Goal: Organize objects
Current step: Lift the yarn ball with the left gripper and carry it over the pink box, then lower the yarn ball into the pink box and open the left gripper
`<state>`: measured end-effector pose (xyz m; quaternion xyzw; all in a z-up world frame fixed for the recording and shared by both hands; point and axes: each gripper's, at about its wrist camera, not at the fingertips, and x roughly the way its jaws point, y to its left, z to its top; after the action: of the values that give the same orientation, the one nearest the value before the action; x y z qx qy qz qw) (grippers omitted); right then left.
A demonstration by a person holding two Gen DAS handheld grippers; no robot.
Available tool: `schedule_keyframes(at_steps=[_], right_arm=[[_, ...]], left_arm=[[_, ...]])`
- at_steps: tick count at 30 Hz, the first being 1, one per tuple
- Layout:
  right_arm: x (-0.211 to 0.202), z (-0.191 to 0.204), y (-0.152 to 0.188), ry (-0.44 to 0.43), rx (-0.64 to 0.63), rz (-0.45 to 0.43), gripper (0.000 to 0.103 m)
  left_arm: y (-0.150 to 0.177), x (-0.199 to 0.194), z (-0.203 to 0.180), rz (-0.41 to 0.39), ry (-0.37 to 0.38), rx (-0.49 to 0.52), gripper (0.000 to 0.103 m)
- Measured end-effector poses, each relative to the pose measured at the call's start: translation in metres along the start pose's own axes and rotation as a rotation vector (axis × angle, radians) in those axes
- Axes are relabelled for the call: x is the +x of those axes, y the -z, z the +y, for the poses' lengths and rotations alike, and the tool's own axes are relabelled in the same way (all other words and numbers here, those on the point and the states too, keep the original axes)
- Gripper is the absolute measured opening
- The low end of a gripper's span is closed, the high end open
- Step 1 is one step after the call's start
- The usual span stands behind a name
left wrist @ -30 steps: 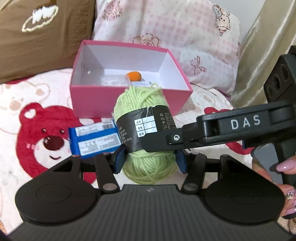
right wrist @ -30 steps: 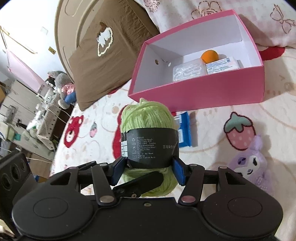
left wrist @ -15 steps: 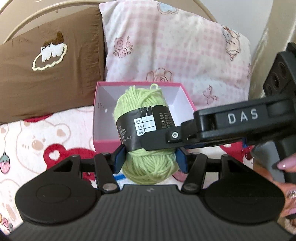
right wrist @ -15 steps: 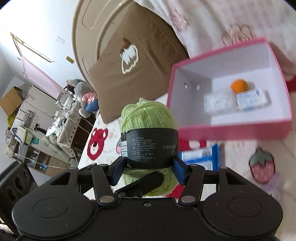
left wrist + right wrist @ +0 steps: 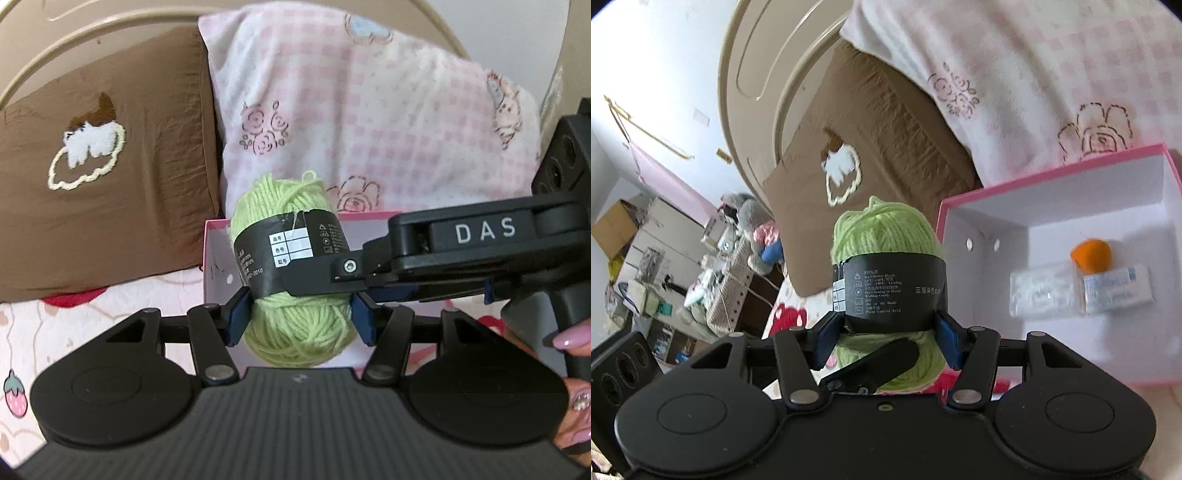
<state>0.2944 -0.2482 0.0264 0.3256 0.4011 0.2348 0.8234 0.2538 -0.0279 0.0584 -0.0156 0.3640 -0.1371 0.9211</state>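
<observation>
Each camera sits just behind its own jaws and looks forward and downward along them, so the black gripper body fills the lower part of both views.

The left wrist view faces the head of the bed squarely, close to the brown pillow (image 5: 107, 177) and the pink checked pillow (image 5: 369, 125), with the pink box (image 5: 216, 258) low and mostly hidden.

The right wrist view comes from the other side, tilted, looking down into the pink box (image 5: 1052, 221) and off into the room at left.

Both views share the ball of green yarn (image 5: 295, 273) (image 5: 886, 236) very near the lens, both pillows, the box and the headboard.
</observation>
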Motion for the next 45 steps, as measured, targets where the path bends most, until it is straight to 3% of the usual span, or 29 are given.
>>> schedule_keyframes(at_steps=[4, 7, 19, 24, 29, 42, 45], right_arm=[[0.022, -0.034, -0.006, -0.047, 0.073, -0.008, 0.061], [0.037, -0.054, -0.012, -0.078, 0.116, -0.003, 0.061], [0.084, -0.089, -0.013, -0.025, 0.155, 0.026, 0.061], [0.098, -0.096, -0.009, -0.011, 0.155, 0.035, 0.061], [0.105, -0.102, -0.008, -0.003, 0.182, 0.034, 0.059], [0.111, -0.108, -0.006, 0.039, 0.186, 0.012, 0.049], [0.111, -0.108, -0.005, 0.050, 0.177, 0.004, 0.048]], left_arm=[[-0.003, 0.031, 0.000, 0.055, -0.047, 0.060, 0.056], [-0.003, 0.050, 0.005, 0.067, -0.039, 0.061, 0.056], [0.012, 0.108, 0.019, 0.149, -0.091, 0.024, 0.055], [0.020, 0.115, 0.022, 0.172, -0.103, 0.056, 0.055], [0.020, 0.125, 0.017, 0.211, -0.178, 0.099, 0.054], [0.022, 0.130, 0.016, 0.231, -0.169, 0.105, 0.055], [0.023, 0.121, 0.014, 0.206, -0.183, 0.126, 0.050]])
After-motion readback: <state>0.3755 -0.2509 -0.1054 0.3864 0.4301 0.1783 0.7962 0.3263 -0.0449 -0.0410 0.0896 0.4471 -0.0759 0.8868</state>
